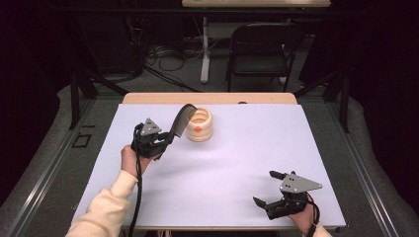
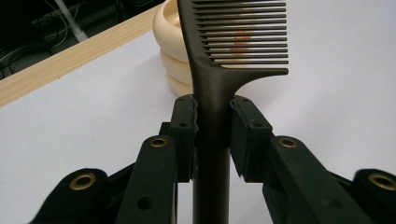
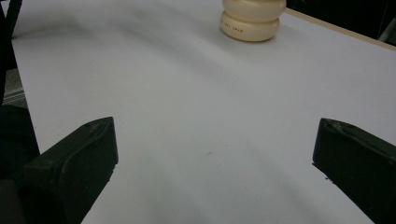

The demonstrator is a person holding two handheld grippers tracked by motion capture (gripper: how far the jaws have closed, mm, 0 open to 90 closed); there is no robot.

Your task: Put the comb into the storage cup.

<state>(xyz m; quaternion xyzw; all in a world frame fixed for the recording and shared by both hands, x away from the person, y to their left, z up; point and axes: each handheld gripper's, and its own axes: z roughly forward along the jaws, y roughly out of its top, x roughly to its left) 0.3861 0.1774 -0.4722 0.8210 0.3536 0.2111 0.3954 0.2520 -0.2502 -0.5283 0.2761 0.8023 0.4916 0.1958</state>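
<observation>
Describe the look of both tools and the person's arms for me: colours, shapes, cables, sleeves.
Both the left tool and the right tool are black, each topped by a grey three-cornered plate. The black jaws carry brass-ringed holes. A black cable trails from the left one. The left sleeve is cream-coloured.

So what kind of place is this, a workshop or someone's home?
Most likely a lab or recording studio, not a home. A bare white table stands among dark curtains, loose cables run across the floor beside a folding chair, and a person works with handheld grippers, the left gripper holding a comb.
</observation>
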